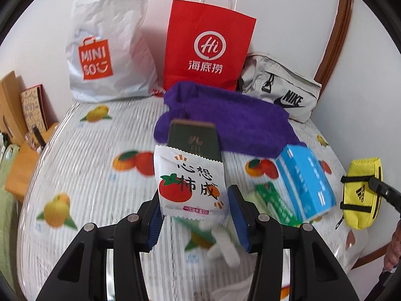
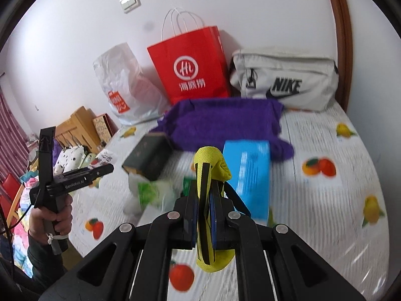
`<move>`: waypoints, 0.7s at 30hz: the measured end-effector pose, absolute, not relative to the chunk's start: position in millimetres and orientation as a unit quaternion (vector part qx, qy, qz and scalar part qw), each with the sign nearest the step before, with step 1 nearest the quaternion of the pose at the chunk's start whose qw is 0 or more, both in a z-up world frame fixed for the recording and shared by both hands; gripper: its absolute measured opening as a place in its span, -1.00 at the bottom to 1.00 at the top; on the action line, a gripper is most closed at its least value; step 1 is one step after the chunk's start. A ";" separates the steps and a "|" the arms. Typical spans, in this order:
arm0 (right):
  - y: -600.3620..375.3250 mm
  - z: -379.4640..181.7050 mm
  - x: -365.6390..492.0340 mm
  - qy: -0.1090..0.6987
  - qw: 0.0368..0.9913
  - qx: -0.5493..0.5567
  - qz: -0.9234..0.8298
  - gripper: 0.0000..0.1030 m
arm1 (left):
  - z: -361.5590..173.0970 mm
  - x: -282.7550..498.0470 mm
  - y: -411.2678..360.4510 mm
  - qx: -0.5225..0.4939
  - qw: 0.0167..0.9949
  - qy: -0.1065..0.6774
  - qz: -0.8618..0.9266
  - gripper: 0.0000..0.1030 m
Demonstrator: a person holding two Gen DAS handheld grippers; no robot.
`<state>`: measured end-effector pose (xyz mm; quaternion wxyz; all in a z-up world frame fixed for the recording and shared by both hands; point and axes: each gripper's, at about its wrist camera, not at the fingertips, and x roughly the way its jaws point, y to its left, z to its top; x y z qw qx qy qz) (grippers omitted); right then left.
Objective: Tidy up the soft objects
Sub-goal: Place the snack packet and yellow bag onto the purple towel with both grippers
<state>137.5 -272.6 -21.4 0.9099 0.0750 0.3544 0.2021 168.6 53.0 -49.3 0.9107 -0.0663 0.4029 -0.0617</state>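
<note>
Left gripper [image 1: 195, 215] clamped on a crinkly white snack packet [image 1: 190, 185] with a tomato print and serrated top edge, blue ribbed pads pressing both sides, packet lifted clear of the bed [image 1: 82, 155]. Poking up behind the packet, a dark green box-shaped pack [image 1: 193, 138], stiff and rectangular; in or just behind the packet, cannot tell. Below, soft white fluffy pieces [image 1: 223, 248] lying on the striped, fruit-printed sheet.

Far left against the wall, a wrinkled white plastic bag [image 1: 107, 50] with an orange logo, bulging, contents hidden. Next along, a stiff red paper bag [image 1: 208, 50] standing upright on white cord handles, inside not visible. In front, a fuzzy purple knit [image 1: 230, 120] slumped across the bed. Further right, a pale canvas waist bag [image 1: 283, 87], zipped, lying against the wall. Nearer, a glossy blue tissue pack [image 1: 305, 180], tilted, leaning over a green-printed soft pack [image 1: 273, 200].

Over to the right gripper [image 2: 204, 215]: pinched tight on the yellow pouch [image 2: 210, 165], woven fabric with black straps, seen edge-on and raised off the sheet, its lower end sagging beneath the fingers [image 2: 190, 215]. Same pouch at the right edge of the left view, closed, contents unseen.
</note>
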 end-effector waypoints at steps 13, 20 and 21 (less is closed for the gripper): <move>-272.3 0.5 265.9 0.328 0.924 0.065 0.188 -0.84 | -26.3 275.4 33.9 -0.031 0.910 0.407 -0.076 -0.10; -272.0 -22.0 335.5 0.345 0.923 0.050 0.164 -0.84 | -44.4 343.7 21.0 -0.041 0.897 0.430 -0.094 -0.10; -270.2 -26.9 344.4 0.348 0.923 0.043 0.159 -0.84 | -47.6 353.8 19.7 -0.043 0.895 0.433 -0.096 -0.10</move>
